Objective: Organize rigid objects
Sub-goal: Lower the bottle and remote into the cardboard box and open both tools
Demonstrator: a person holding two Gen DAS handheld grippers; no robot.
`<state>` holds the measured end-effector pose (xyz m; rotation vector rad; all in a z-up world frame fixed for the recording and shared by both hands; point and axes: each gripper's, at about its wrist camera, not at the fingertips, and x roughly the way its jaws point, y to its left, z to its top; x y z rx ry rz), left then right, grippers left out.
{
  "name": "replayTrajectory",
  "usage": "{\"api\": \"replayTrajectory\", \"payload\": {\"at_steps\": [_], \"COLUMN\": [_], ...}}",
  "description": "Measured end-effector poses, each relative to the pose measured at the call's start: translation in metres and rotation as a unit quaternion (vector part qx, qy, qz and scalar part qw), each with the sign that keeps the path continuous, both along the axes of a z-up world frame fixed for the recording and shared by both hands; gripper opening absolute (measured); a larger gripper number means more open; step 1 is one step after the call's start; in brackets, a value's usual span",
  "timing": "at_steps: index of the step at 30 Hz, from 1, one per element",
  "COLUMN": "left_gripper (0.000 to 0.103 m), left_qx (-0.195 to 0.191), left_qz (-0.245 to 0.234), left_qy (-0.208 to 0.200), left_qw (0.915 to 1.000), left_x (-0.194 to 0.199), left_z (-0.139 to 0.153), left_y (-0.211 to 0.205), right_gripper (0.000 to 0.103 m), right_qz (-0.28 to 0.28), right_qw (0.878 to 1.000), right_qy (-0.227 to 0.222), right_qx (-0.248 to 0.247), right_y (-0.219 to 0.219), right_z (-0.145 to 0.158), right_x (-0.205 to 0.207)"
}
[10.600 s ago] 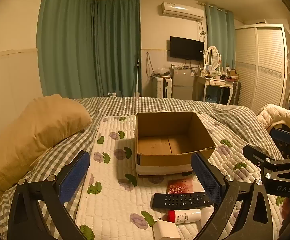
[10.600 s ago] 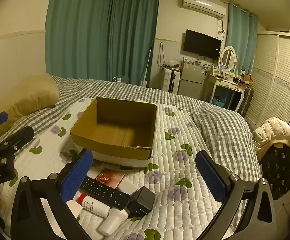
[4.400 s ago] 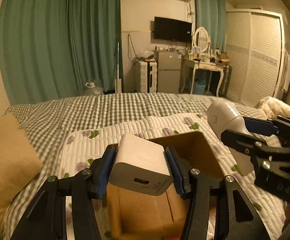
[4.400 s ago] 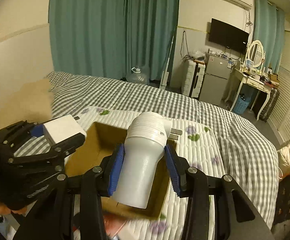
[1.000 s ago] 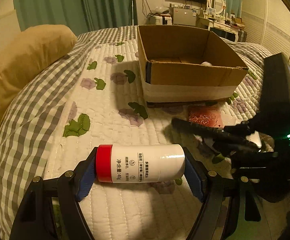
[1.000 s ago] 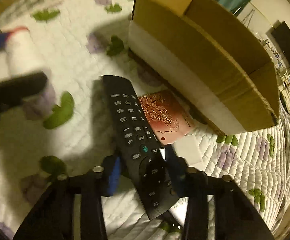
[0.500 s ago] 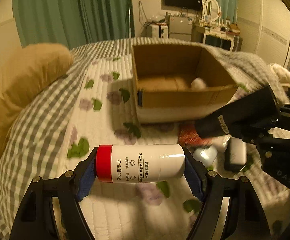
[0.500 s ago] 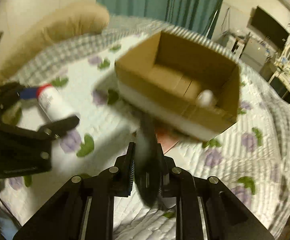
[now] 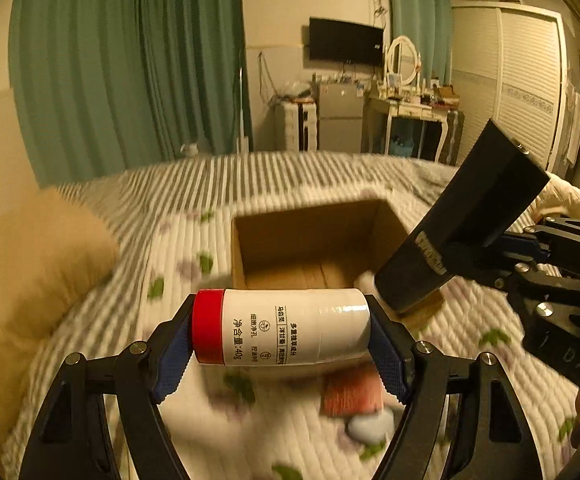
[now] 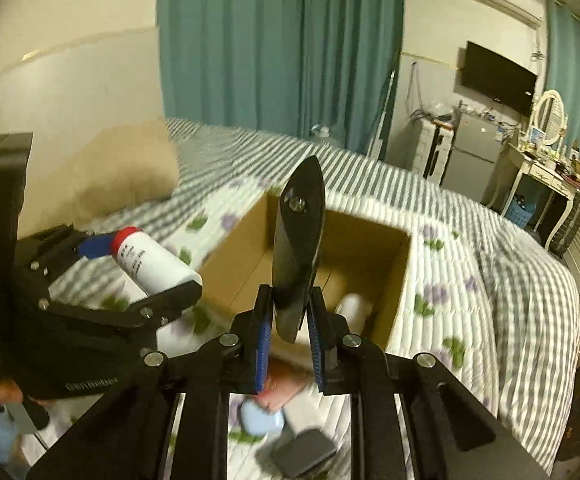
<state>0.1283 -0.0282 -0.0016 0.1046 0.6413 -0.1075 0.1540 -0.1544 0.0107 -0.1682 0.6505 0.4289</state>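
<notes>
My left gripper (image 9: 281, 340) is shut on a white bottle with a red cap (image 9: 286, 326), held crosswise above the quilt. My right gripper (image 10: 288, 334) is shut on a black remote control (image 10: 297, 248), which stands edge-on and reaches over the open cardboard box (image 10: 393, 264). In the left wrist view the remote (image 9: 461, 220) hangs at the right over the box (image 9: 250, 248). The left gripper and its bottle (image 10: 150, 264) show at the left of the right wrist view. A white object (image 10: 353, 306) lies inside the box.
On the quilt near me lie a red card (image 9: 351, 394), a pale blue rounded object (image 10: 260, 418) and a dark square block (image 10: 303, 458). A tan pillow (image 9: 34, 264) lies at the left. Beyond the bed stand curtains, a fridge, a dressing table and a wardrobe.
Both grippers have risen from the quilt toward the box. The right one closed on the remote, lifted it off the bed and rolled it edge-on. The bottle stays clamped in the left.
</notes>
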Motion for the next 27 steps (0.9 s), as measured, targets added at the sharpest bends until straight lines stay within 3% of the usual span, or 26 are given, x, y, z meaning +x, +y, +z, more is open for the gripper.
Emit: {"api": "replayTrajectory", "payload": {"at_steps": [4,12,18,20,27], "left_gripper": [0.079,0.079,0.081,0.089,0.090], "left_qx": [0.005,-0.001,-0.005,-0.003,-0.002], "left_qz": [-0.002,0.015,0.028,0.029,0.031], "left_qy": [-0.004,0.030,0.057,0.058,0.051], "left_qw": [1.0000,0.9994,0.9980,0.9979,0.9982], "left_x": [0.037,0.102,0.128,0.131,0.130], "left_z": [0.002,-0.035,-0.062,-0.068,-0.066], "left_y": [-0.010,-0.015,-0.013,-0.014,-0.006], "right_gripper": [0.016,0.016,0.016,0.016,0.017], "right_qz": [-0.018,-0.038,-0.045,-0.048,-0.061], "right_qw": [1.000,0.998,0.997,0.997,0.995], "right_qy": [0.001,0.028,0.037,0.041,0.056], "right_qx": [-0.006,-0.032,-0.050,-0.052,-0.062], "right_y": [-0.003,-0.006,-0.002,-0.002,-0.004], "right_z": [0.006,-0.021,-0.046,-0.053,-0.073], "right_x": [0.033,0.091,0.118,0.128,0.148]}}
